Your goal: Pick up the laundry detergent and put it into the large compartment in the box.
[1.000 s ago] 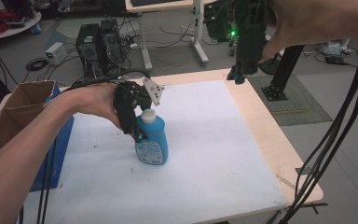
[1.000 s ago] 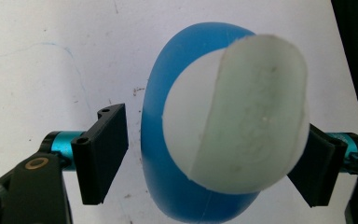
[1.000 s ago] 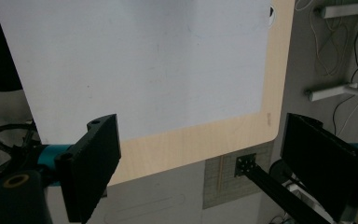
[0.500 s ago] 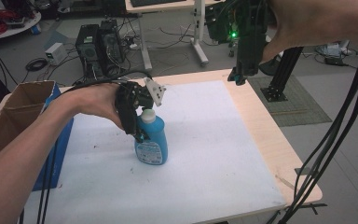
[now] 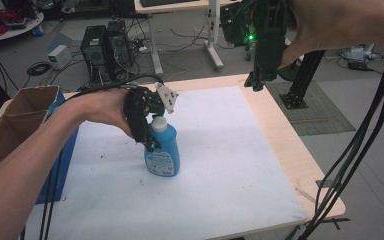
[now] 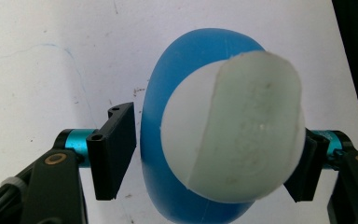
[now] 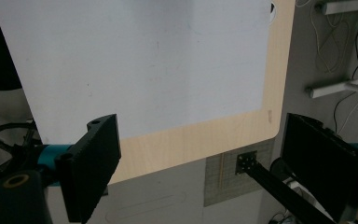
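Note:
A blue bottle [image 5: 162, 150] with a white cap [image 5: 159, 121] stands upright on the white mat [image 5: 220, 165]. My left gripper [image 5: 147, 142] reaches down over it from the left, one jaw on each side of its shoulder. In the left gripper view the cap [image 6: 233, 126] and blue body [image 6: 191, 60] sit between the jaws of the left gripper [image 6: 214, 130]. The jaws have just been closing. A thin gap remains at the left pad [image 6: 119, 149], and the other pad is partly hidden behind the cap. My right gripper [image 5: 256, 82] [image 7: 203, 123] hangs open and empty high over the table's far right edge.
The wooden table [image 5: 280, 130] carries the mat. An open cardboard box [image 5: 15, 120] stands off its left side. Computer towers [image 5: 105, 50] and desk legs are on the floor behind. A black stand [image 5: 300, 90] rises at the right, and thick cables [image 5: 360, 150] hang near the right edge.
The left gripper's jaws look drawn in closer around the bottle. Both hands and the bottle keep their places.

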The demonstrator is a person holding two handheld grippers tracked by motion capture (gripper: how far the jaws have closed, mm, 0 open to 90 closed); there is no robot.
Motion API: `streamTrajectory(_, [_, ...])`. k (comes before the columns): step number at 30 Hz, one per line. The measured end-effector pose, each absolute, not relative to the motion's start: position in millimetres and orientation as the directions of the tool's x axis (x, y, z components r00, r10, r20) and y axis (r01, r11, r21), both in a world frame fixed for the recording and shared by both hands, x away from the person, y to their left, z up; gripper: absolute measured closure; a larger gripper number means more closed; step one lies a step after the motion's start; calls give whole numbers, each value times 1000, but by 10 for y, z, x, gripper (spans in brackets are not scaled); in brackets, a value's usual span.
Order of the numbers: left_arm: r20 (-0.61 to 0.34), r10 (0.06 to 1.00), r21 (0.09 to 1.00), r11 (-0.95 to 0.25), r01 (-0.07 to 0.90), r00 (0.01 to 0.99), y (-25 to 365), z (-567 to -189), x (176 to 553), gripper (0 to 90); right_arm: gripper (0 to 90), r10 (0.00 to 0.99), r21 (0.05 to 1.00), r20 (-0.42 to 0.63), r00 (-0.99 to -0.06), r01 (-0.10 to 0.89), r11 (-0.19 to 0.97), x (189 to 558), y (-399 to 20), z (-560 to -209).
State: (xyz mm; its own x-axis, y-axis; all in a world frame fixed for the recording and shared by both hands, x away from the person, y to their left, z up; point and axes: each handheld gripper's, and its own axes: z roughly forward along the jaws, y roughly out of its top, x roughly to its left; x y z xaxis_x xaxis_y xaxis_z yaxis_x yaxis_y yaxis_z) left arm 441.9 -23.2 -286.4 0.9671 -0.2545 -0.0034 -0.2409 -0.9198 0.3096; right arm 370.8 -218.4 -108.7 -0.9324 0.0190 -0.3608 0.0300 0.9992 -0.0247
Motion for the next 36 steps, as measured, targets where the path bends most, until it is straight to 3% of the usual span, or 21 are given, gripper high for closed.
streamTrajectory(20, [-15,-276,313,-914,-257,961,-233,-2861,4415,367,113,14,-37,-359,-933,29,999,3738,-2181,-1101])
streamTrajectory(36, [-10,-271,326,-911,-253,963,-220,-2863,4410,379,113,27,-32,-360,-932,41,999,3740,-2204,-1117])
